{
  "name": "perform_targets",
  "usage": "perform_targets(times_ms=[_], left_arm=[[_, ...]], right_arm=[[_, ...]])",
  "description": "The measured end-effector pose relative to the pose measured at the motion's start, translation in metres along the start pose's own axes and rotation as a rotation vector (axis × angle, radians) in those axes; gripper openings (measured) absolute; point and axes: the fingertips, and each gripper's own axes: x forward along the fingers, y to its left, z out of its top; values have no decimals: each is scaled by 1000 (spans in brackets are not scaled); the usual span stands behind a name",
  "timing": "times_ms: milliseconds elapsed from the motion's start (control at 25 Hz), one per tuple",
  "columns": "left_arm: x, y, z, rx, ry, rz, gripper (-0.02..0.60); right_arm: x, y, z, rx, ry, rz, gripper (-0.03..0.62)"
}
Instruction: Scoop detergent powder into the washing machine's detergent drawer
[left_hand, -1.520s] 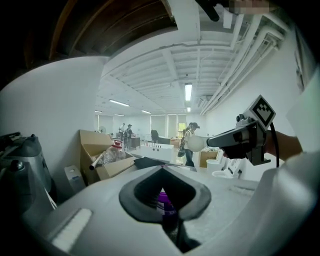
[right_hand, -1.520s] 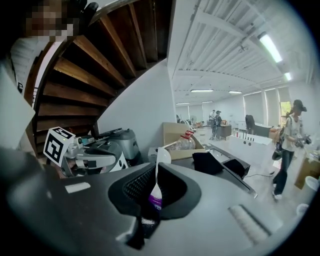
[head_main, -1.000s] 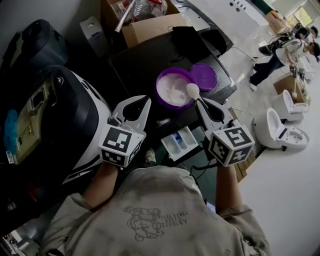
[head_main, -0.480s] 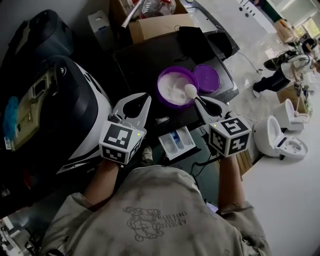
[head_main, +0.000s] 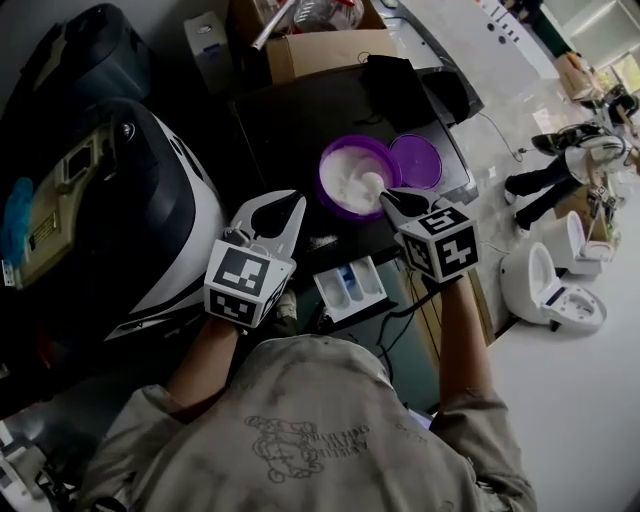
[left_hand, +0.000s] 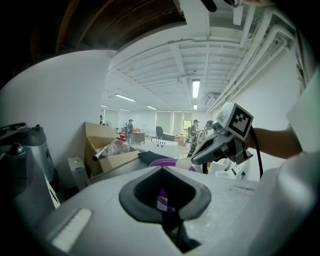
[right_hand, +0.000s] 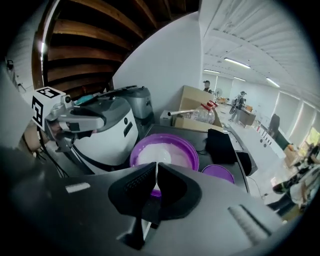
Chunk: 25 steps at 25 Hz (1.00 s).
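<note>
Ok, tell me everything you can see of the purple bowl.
The round purple plastic-looking bowl stands upright and uncovered on a dark flat surface, holding white powder. Its flat purple lid lies beside it. A white spoon, held in the right gripper, reaches in over its near rim.

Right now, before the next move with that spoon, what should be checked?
1. Right tongs shut on the spoon: ok.
2. Spoon head over the powder in the purple bowl: ok.
3. Spoon filled: cannot tell.
4. Lid off, lying beside the bowl: ok.
5. Drawer open, compartments showing: ok.
6. Left tongs shut, empty, away from the bowl: ok.
</note>
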Motion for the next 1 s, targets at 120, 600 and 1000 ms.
perform_targets(times_ms=[120, 600, 1000], left_arm=[[1, 2, -6, -10, 13, 1, 0], [4, 14, -22, -37, 36, 14, 0], [-2, 26, -30, -52, 54, 44, 0]], right_arm=[[10, -3, -6, -41, 72, -5, 37], [35, -11, -14, -92, 218, 10, 37], [47, 8, -16, -165, 306, 90, 37]])
